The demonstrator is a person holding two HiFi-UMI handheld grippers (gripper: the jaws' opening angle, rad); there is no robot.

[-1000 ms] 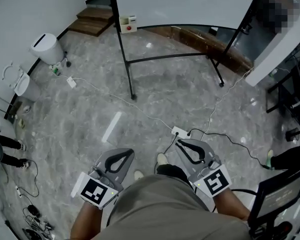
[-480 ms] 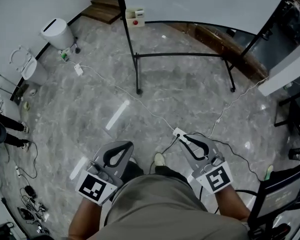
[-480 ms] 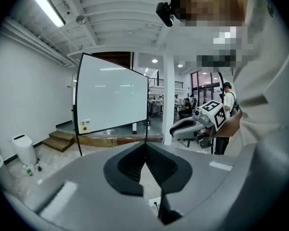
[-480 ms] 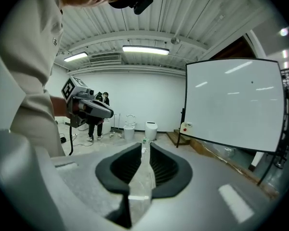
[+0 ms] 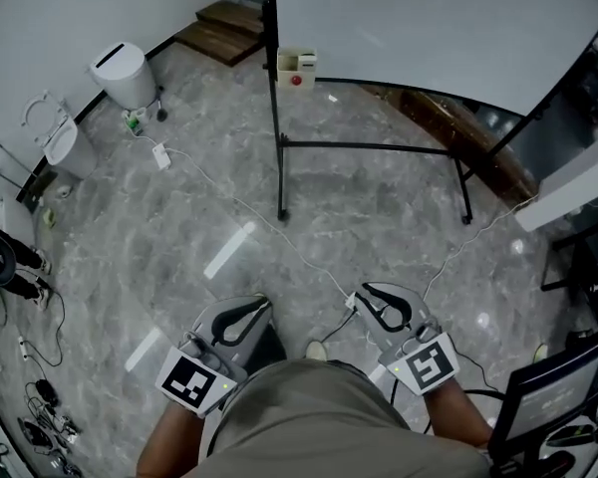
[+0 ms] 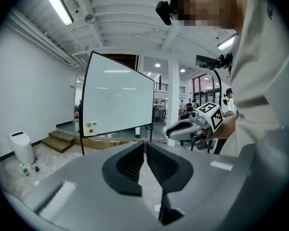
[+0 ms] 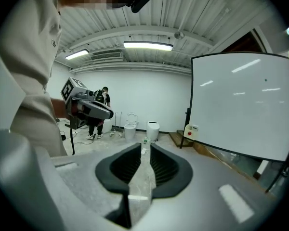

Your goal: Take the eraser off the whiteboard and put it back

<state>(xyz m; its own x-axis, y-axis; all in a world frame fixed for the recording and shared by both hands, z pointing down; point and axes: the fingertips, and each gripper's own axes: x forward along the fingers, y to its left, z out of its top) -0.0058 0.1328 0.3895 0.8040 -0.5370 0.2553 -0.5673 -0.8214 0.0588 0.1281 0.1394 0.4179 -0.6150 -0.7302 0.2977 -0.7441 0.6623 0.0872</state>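
One view (the left gripper's) shows the whole whiteboard [image 6: 118, 100].

There's the white bin [image 5: 125, 73] against the wall, our marker here. Beyond it and off to one side, wooden steps [image 5: 224, 30] climb away. Just beside the bin's foot stands a small green bottle [image 5: 133, 120], and a white power strip [image 5: 160, 155] lies near it on the grey marble floor [image 5: 379, 217], its white cable [image 5: 249, 212] trailing well away from the bin. Nearer along the same wall, a white toilet [image 5: 58, 145], seat up. Further from the bin still, a person in dark clothes [image 5: 5, 267], then a tangle of dark cables [image 5: 42, 406].
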